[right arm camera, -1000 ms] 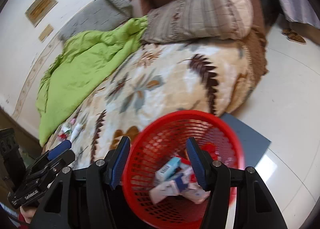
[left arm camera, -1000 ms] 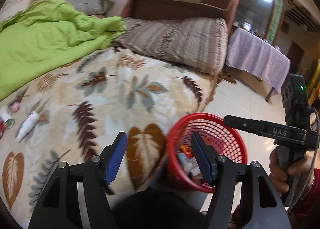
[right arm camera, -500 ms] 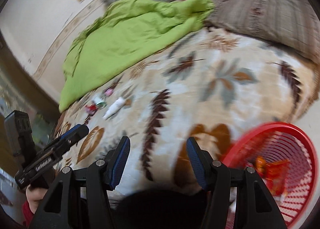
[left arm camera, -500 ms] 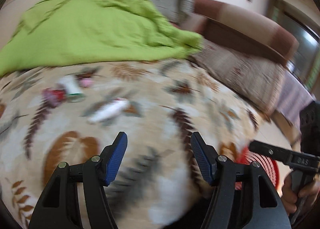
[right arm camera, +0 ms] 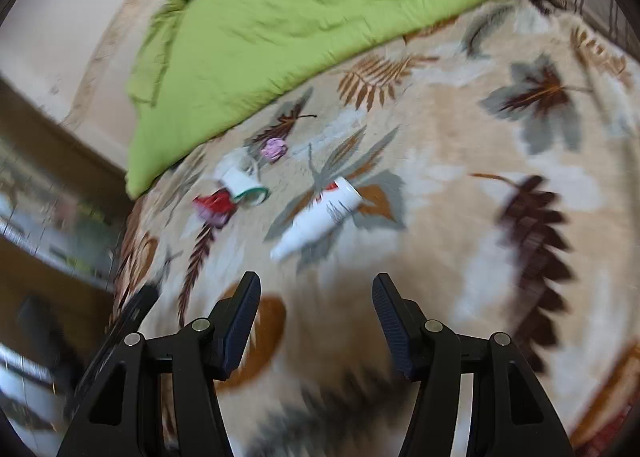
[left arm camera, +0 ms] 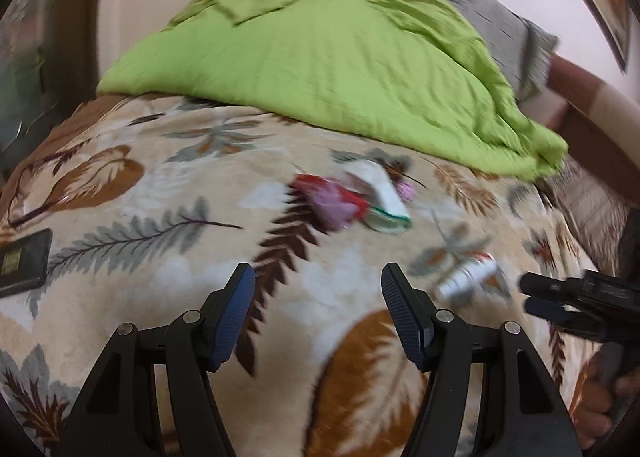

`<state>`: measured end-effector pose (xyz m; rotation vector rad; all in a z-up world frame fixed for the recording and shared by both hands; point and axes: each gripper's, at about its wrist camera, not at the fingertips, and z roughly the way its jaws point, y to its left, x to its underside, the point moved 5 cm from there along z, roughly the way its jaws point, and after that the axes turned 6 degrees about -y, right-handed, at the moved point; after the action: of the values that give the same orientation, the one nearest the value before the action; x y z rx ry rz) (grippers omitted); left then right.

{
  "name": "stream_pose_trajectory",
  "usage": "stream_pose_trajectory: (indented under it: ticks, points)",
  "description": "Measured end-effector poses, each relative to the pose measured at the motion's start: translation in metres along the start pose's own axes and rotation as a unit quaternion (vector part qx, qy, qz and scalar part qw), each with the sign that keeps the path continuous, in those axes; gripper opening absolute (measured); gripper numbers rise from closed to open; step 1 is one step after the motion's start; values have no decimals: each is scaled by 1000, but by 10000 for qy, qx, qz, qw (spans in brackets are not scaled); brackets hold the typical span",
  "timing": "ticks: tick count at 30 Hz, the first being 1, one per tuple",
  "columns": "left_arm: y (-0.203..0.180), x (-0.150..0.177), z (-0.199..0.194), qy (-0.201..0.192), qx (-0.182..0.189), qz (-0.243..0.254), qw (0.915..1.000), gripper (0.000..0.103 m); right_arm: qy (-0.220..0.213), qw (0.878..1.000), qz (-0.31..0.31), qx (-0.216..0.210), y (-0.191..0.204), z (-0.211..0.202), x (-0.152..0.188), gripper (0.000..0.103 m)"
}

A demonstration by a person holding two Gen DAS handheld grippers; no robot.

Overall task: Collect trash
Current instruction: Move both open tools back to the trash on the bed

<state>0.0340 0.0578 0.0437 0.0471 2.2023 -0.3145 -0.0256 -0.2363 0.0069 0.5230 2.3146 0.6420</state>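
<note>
Trash lies on a leaf-patterned blanket [left arm camera: 168, 193]. A white tube [right arm camera: 316, 217] with a red mark lies just beyond my right gripper [right arm camera: 316, 317], whose jaws stand open and empty. The same tube [left arm camera: 466, 277] shows right of my left gripper [left arm camera: 318, 313], also open and empty. Farther off lie a white paper cup with a green rim [left arm camera: 386, 197], a red wrapper [left arm camera: 332, 189] with a pink crumpled piece on it, and a small pink ball [right arm camera: 274, 149]. The right gripper [left arm camera: 536, 297] shows at the right edge of the left wrist view, held by a hand.
A bright green quilt [left arm camera: 320, 57] covers the far half of the bed. A dark flat phone-like object [left arm camera: 24, 261] lies at the blanket's left edge. A grey pillow [left arm camera: 504, 25] and a brown headboard [left arm camera: 592, 105] stand at the far right.
Both grippers swung away from the red basket, which has left both views, and across the bed toward the scattered trash, which is now closer. Both stayed open.
</note>
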Motion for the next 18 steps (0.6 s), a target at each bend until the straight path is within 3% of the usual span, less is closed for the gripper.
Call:
stream_pose_trajectory:
  ticks: [4,8,11,14,18]
  points:
    - [26,-9,6,-56,-132,-253,9996,65,7,9987,402,314,3,48,-16,63]
    - [41,-19,15,-91,-24,-567,9983,65,25,9954,697,661,-2,84,-23,62]
    - [44,-25,29,-79,57,-671,9977,65,-121,9953,542,793,1,91,-28,62]
    - [38,-26,52,110,182,-738,9970,65,-184,9955,54,928,9,99,-34,41]
    - [12,-27,84,405,421,-494,9971,65,-148,9971,-15,753,10,99,-38,38]
